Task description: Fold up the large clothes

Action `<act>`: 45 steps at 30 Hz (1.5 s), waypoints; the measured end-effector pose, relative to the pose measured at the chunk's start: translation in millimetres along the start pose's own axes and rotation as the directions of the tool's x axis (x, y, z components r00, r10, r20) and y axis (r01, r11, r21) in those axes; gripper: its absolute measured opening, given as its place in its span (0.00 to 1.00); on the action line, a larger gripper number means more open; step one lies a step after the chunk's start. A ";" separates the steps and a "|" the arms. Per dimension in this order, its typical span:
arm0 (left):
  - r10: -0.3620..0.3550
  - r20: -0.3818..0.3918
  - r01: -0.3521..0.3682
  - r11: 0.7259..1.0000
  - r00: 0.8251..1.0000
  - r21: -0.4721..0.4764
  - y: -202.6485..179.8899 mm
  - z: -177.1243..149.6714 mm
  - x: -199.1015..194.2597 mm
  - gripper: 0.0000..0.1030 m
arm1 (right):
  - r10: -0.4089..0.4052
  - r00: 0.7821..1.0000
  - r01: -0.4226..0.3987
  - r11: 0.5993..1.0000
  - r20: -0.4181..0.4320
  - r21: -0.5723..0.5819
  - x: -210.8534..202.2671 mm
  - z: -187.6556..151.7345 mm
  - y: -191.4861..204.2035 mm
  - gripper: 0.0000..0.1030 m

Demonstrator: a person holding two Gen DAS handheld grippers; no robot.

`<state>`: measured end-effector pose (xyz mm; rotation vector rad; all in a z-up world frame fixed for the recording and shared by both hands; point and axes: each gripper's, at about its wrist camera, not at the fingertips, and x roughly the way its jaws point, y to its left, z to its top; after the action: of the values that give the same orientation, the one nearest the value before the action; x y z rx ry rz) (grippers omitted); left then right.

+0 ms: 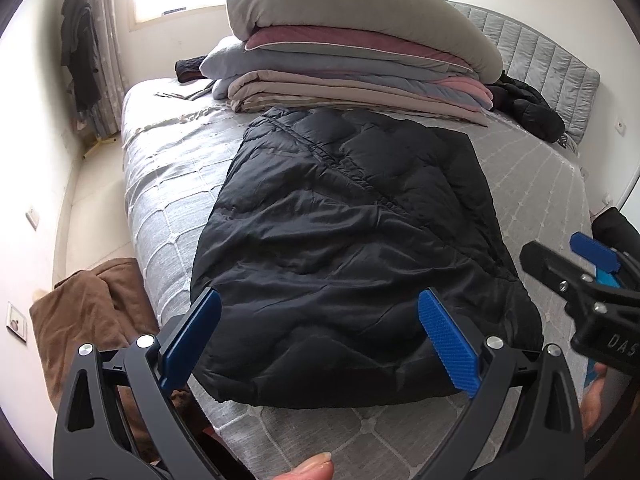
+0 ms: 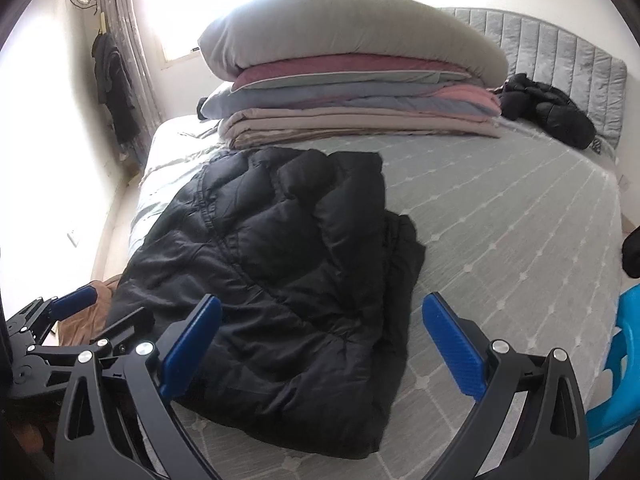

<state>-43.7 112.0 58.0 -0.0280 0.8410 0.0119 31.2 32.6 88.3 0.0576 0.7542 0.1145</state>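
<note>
A large black quilted down coat lies spread on the grey bed, folded lengthwise into a long rectangle. It also shows in the right wrist view. My left gripper is open and empty, hovering above the coat's near hem. My right gripper is open and empty above the coat's near right edge. The right gripper also shows at the right of the left wrist view. The left gripper shows at the lower left of the right wrist view.
A stack of folded quilts and a pillow sits at the head of the bed. Another black jacket lies by the grey headboard. A brown blanket lies left of the bed. A blue plastic chair stands at the right.
</note>
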 end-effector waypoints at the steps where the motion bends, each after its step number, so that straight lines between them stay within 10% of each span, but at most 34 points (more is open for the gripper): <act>1: 0.006 0.003 -0.006 1.000 1.000 0.005 -0.7 0.0 1.2 0.92 | -0.004 1.000 0.004 1.000 0.004 0.000 -1.0 0.7 -1.0 0.94; 45: 0.008 -0.039 -0.007 1.000 0.999 0.015 -5.6 -1.7 22.5 0.92 | -0.111 0.994 0.112 0.992 0.010 -0.058 10.0 -1.9 5.7 0.94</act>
<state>-29.8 106.4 40.3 -0.0112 0.8801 0.0121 36.7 39.6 80.6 -0.0397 0.7452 0.0300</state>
